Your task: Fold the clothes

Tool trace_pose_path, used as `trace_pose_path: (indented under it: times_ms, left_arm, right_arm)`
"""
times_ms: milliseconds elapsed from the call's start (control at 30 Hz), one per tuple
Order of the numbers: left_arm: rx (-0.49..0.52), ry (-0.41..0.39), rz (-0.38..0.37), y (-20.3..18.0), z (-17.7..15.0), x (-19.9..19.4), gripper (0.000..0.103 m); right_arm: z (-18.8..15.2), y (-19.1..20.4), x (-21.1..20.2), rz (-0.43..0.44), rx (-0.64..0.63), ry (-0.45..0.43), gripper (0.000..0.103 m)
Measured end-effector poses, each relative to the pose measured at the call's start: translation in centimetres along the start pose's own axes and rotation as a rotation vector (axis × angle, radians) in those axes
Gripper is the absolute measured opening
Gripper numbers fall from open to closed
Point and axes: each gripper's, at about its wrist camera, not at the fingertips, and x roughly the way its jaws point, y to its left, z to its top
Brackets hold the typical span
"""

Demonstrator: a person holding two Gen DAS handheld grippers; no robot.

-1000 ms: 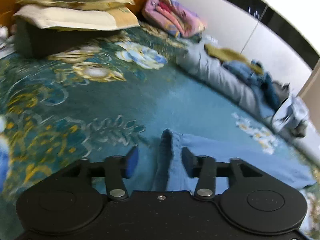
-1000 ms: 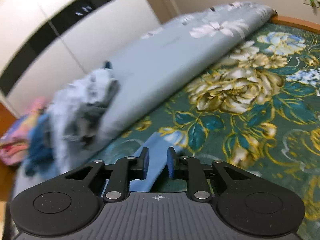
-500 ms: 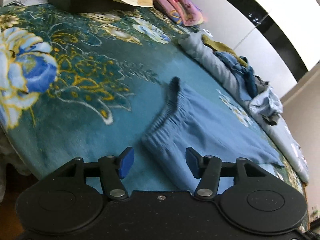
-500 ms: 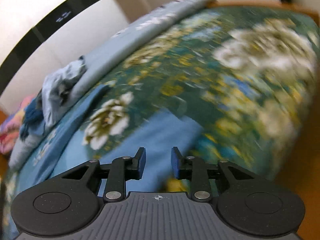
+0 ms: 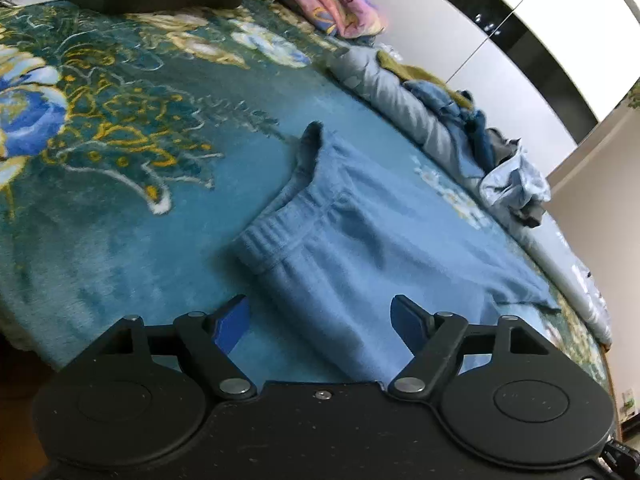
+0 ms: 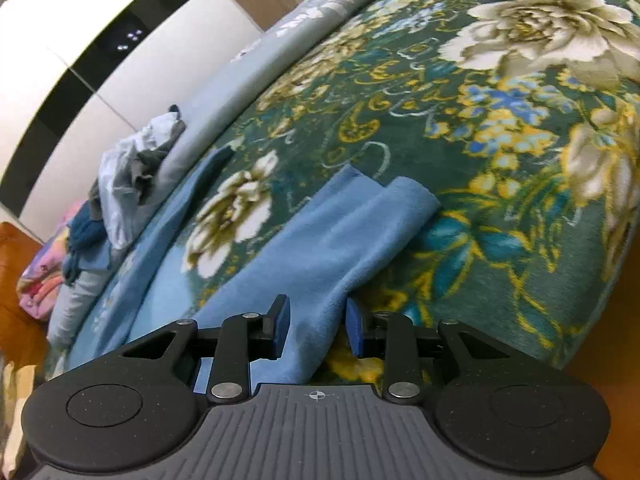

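Two clothes piles (image 5: 504, 160) beyond trousers (image 5: 360, 248); blanket (image 5: 120, 184) beneath.

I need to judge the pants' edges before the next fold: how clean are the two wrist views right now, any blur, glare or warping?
Left wrist view: blue pants fairly sharp at the waistband, soft toward the far clothes pile; strong fisheye bend, small glare specks on the wardrobe. Right wrist view: pant leg crisp, blanket slightly smeared at right.

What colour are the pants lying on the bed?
The pants are plain light blue, with a ribbed waistband; the left wrist view shows them best.
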Motion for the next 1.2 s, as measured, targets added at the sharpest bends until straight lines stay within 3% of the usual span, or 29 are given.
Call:
trace_pose_path:
  times_ms: [67,267,333,400,533,767,1200]
  left_arm:
    - [-0.005,0.001,-0.019,-0.2,0.2,0.3,0.070]
    - [-0.036,0.014,-0.025,-0.3,0.4,1.1,0.040]
    - [-0.051,0.007,-0.031,0.0,0.5,1.0,0.019]
    - [-0.044,-0.010,-0.026,0.1,0.7,0.7,0.000]
    - [-0.051,-0.067,-0.016,0.1,0.7,-0.6,0.000]
    - [-0.037,-0.123,-0.070,-0.8,2.5,-2.9,0.000]
    - [0.032,-0.167,-0.064,-3.0,4.9,-1.1,0.000]
  right_arm:
    - [0.1,0.1,0.2,0.015,-0.001,0.005,0.027]
    - [0.0,1.0,0.8,0.023,-0.024,0.011,0.023]
    - [0.0,1.4,0.8,0.031,-0.038,0.007,0.007]
    - [0.0,1.8,0.7,0.041,-0.052,0.002,0.004]
    - [0.2,2.3,-0.5,0.055,-0.059,-0.047,0.003]
    - [2.0,3.0,-1.5,0.113,-0.038,-0.082,0.003]
    - [6.5,8.3,2.5,0.172,-0.082,-0.108,0.003]
